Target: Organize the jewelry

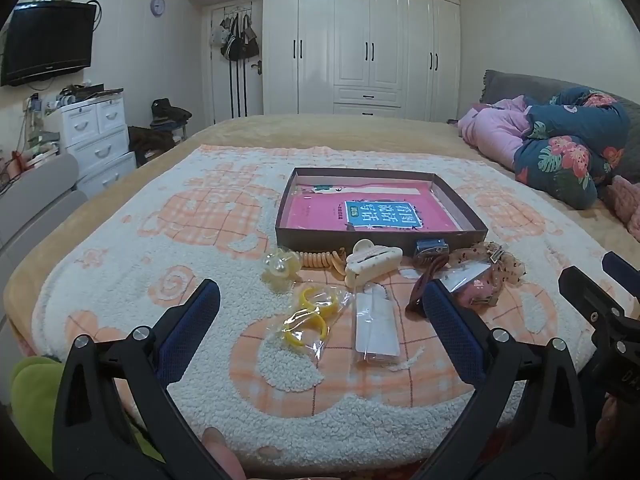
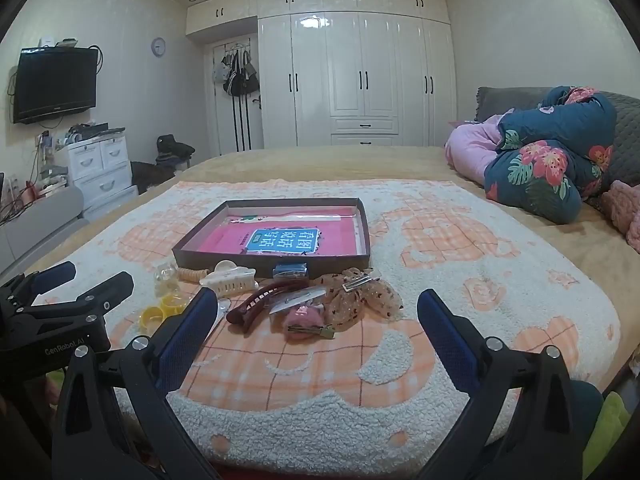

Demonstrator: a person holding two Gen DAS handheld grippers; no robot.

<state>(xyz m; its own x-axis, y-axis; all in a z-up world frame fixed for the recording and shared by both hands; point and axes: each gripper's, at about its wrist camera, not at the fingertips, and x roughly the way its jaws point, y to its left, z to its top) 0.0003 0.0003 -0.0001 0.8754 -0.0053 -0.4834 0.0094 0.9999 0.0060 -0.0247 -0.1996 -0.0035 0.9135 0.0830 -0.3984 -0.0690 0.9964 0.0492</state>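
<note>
Hovering low over the near edge of a bed, the left gripper has its blue-padded fingers spread wide and holds nothing. The right gripper hangs beside it, equally wide and empty.

Just ahead of them, hair accessories lie scattered on a fleecy peach-and-white blanket. Nearest the left gripper are yellow rings in a crinkly clear bag and a flat white packet. Both look light and slippery, so a pinch on the ring itself through the film seems safer than a pinch on loose plastic.

Beyond them sit a cream claw clip, a coiled peach hair tie and a pale yellow flower piece. The claw clip is rigid plastic and probably best gripped across its body; the coil is springy and would likely stretch.

Nearest the right gripper are a long maroon clip, stiff and glossy, a pink fuzzy clip, and a soft sheer bow that would crumple. Its metal clasp looks like the firmer hold.

Behind everything lies a shallow dark tray, touching the farthest pieces, with a pink book flat inside. A small blue item leans at its front wall; what it is cannot be made out.
</note>
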